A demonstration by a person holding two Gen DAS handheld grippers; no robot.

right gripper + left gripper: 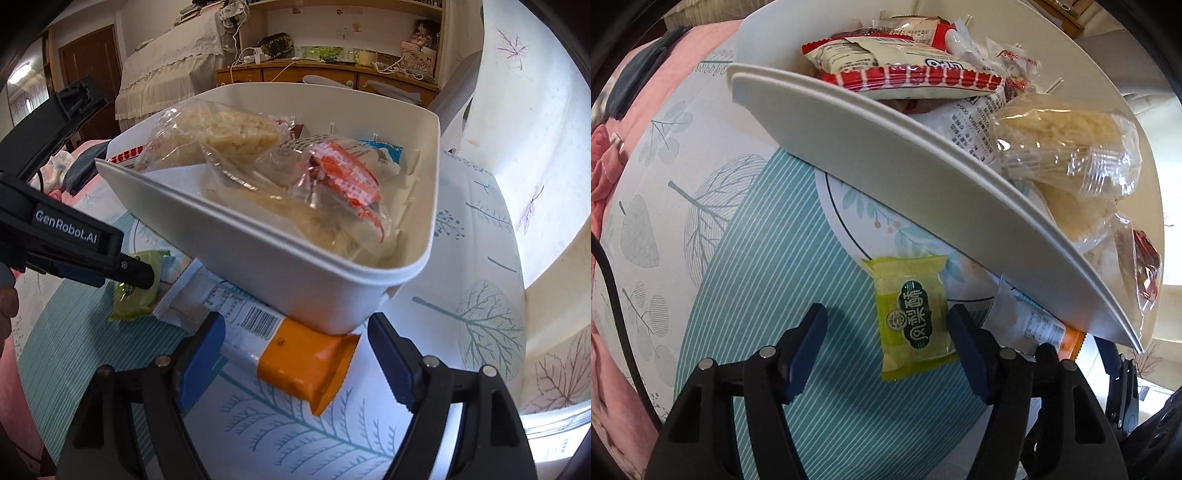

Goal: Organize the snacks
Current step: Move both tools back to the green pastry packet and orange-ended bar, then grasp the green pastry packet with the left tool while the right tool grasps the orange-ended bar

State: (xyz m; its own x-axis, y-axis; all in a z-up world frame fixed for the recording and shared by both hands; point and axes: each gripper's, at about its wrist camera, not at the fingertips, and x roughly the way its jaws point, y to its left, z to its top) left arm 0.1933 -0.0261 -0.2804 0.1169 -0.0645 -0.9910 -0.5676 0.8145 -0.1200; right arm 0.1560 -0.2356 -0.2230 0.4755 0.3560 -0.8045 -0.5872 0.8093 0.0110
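While I look down both wrist cameras, I record the following.

Left gripper (888, 354): pointing down at the tablecloth; its blue pads stand apart, and I see a gap between the left pad and the packet; the right pad sits at the packet's edge, and I cannot tell whether it touches.
Green snack packet (912, 317): flat on the striped teal part of the tablecloth (768, 229), between the left gripper's fingers, at 6 o'clock from the white bin.
White bin (886, 147): white plastic, open-topped, on the table; in the left view it fills the 12 to 3 o'clock area.
Bin contents: a red-and-white snack bag (916, 77) at 12 o'clock, clear-wrapped pale rice cakes (225, 129) on top, red-and-white wrappers (347, 173) in the middle, a blue-edged pack (384, 151) at the far wall.
Right gripper (297, 360): jaws wide apart, pads clear of everything; an orange-ended snack pack lies between them, not pinched.
Orange-ended snack pack (306, 358): flat on the cloth, barcode up, its far end tucked under the bin's near corner.
Cross-check: in the right view the left gripper's black body (74, 243) enters from 9 o'clock, over the green packet.
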